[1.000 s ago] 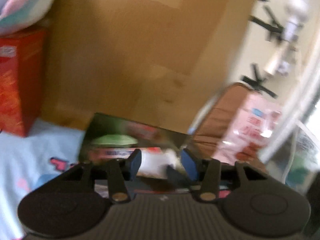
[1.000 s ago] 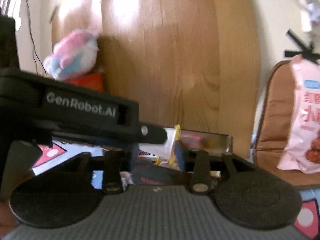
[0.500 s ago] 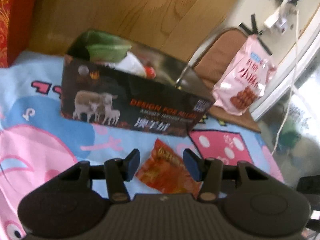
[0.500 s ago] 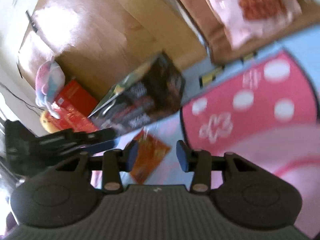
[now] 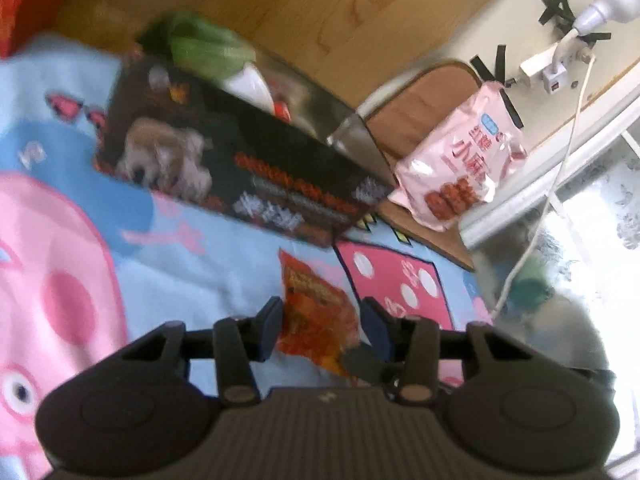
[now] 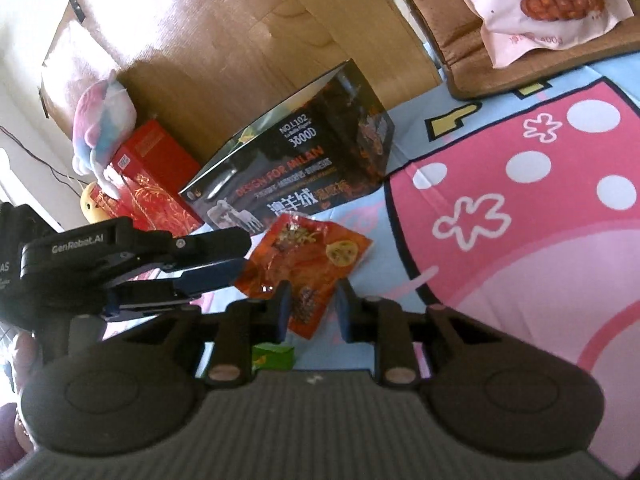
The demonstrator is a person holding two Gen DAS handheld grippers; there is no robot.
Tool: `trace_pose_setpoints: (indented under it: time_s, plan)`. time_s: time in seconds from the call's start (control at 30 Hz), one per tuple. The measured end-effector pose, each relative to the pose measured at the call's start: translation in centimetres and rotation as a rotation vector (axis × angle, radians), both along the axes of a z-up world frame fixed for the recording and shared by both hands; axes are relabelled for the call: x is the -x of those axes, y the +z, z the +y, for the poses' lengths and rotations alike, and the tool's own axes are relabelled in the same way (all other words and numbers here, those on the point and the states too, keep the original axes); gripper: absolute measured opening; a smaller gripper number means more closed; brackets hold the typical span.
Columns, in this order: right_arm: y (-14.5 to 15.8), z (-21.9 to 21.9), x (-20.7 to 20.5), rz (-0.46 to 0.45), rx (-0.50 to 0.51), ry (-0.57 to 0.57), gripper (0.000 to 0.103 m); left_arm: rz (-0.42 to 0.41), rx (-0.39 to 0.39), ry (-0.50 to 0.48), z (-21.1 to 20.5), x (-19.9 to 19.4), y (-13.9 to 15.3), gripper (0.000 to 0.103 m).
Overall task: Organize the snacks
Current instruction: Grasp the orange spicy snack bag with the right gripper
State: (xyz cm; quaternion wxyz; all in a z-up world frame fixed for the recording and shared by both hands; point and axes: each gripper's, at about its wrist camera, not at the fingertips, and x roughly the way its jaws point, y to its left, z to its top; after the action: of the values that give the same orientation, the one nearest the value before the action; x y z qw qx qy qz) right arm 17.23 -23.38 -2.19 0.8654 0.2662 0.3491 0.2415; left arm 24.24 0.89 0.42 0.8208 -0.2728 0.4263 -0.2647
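Grippers first: your left gripper (image 5: 322, 322) is tilted down toward the cartoon mat (image 5: 172, 264), its fingers apart, with the lower end of the orange snack packet (image 5: 316, 312) showing in the gap between them. From the right wrist view you see that same left gripper (image 6: 224, 260) reaching in from the left, its tips right at the packet's left edge; whether they touch it you cannot tell.

Your right gripper (image 6: 313, 308) also points down at the mat, fingers apart, and the near corner of the orange snack packet (image 6: 306, 268) sits between its blue pads (image 6: 343, 312). No pad visibly presses the packet.

The packet lies flat on the mat, just in front of the black open-topped box (image 6: 304, 176) printed with sheep. In the left wrist view that box (image 5: 248, 168) holds a green bag (image 5: 208, 48) and a white item, blurred. A small green packet (image 6: 274, 356) lies just below your right gripper's fingers.

Well off to the right, a pink bag of twisted pastries (image 5: 460, 164) rests on a brown cushion (image 5: 424, 96). A red carton (image 6: 154, 176) with a plush toy (image 6: 102, 120) on it stands left of the black box.
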Motion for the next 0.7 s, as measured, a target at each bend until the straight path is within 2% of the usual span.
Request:
trace_pose_setpoints:
  time_s: [0.07,0.17,0.27,0.37,0.4,0.47,0.53,0.63,0.7]
  plan:
    - [0.3,0.1,0.3,-0.017,0.020,0.004,0.030,0.005,-0.036,0.003,-0.7,0.2,-0.5,0.042]
    - [0.7,0.9,0.6,-0.047,0.075,0.008,0.031,-0.012,-0.049,0.007,-1.1,0.5,-0.4,0.041]
    - [0.9,1.4,0.7,-0.070,0.122,0.008,0.031,-0.010,-0.069,0.004,-1.3,0.7,-0.3,0.035]
    - [1.1,1.8,1.0,-0.098,0.172,0.006,0.033,0.003,-0.059,0.014,-0.9,1.0,-0.5,0.032]
    - [1.1,1.7,1.1,-0.103,0.177,0.001,0.038,0.007,-0.051,0.017,-0.6,1.1,-0.5,0.032]
    - [1.2,1.3,1.3,-0.107,0.178,-0.017,0.045,0.002,-0.065,0.032,-0.2,1.2,-0.3,0.033]
    - [1.4,1.0,1.8,-0.124,0.211,-0.046,0.051,-0.010,-0.094,0.054,0.2,1.3,-0.1,0.042]
    - [1.2,0.6,1.8,-0.124,0.214,-0.062,0.055,-0.005,-0.094,0.057,0.4,1.1,-0.1,0.049]
    - [1.2,0.9,1.6,-0.127,0.230,-0.050,0.057,0.006,-0.093,0.034,-0.2,0.9,-0.4,0.050]
